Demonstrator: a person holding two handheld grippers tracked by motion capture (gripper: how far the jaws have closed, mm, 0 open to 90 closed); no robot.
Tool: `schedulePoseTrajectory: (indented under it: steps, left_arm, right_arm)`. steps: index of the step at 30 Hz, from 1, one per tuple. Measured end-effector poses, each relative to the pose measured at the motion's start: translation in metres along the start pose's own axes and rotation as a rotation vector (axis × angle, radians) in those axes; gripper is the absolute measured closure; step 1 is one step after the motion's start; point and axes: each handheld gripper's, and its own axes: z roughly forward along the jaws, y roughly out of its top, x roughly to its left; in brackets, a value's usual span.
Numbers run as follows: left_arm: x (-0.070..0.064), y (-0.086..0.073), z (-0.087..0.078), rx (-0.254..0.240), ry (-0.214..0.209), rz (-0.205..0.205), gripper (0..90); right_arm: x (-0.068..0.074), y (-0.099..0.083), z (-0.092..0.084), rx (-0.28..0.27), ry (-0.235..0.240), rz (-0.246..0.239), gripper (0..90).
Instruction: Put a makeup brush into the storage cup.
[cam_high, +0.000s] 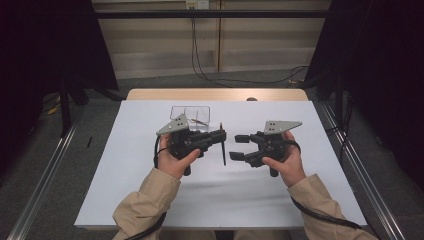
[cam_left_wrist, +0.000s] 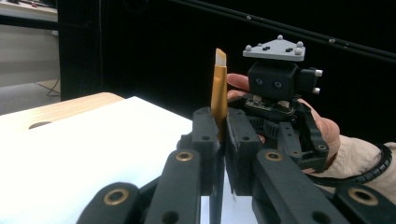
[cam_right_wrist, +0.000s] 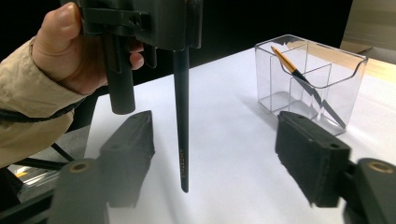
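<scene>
High view: nearest the bottom edge, two beige sleeves rose from the lower frame onto the white desk (cam_high: 150, 200), each hand carrying tongs near the centre. The left tongs (cam_high: 220, 137), just left of centre, were clenched on a makeup brush (cam_high: 223, 150), which hung down from the pads, its dark handle pointing toward the desk. In the left gripper view the brush's orange ferrule and pale angled tip (cam_left_wrist: 219, 84) stood upright above the closed pads. The right tongs (cam_high: 239, 148), just right of centre, were released, nothing between the pads, the brush handle close in front of them. Farther back, in the upper middle of the frame, a clear compartmented organizer (cam_high: 190, 117) stood on the desk, holding another brush (cam_right_wrist: 299, 74) leaning inside.
</scene>
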Motion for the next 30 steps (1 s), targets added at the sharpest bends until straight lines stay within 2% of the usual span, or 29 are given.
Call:
schedulePoseTrajectory:
  steps: [5,14,25,30]
  left_arm:
    - [0.001,0.0,-0.002,-0.004,0.008,0.014,83.5]
    - [0.002,-0.003,-0.003,-0.006,0.009,0.01,83.0]
    - [0.003,-0.004,-0.003,-0.005,0.005,0.015,82.2]
    - [0.003,-0.004,-0.004,-0.01,0.007,0.015,82.0]
  right_arm:
    - [0.0,-0.001,-0.004,0.007,-0.014,-0.012,21.2]
    - [-0.001,-0.006,-0.013,0.01,-0.054,-0.029,14.3]
    - [-0.003,-0.01,-0.024,0.0,-0.056,-0.033,6.8]
    - [-0.003,-0.012,-0.029,0.001,-0.061,-0.037,6.8]
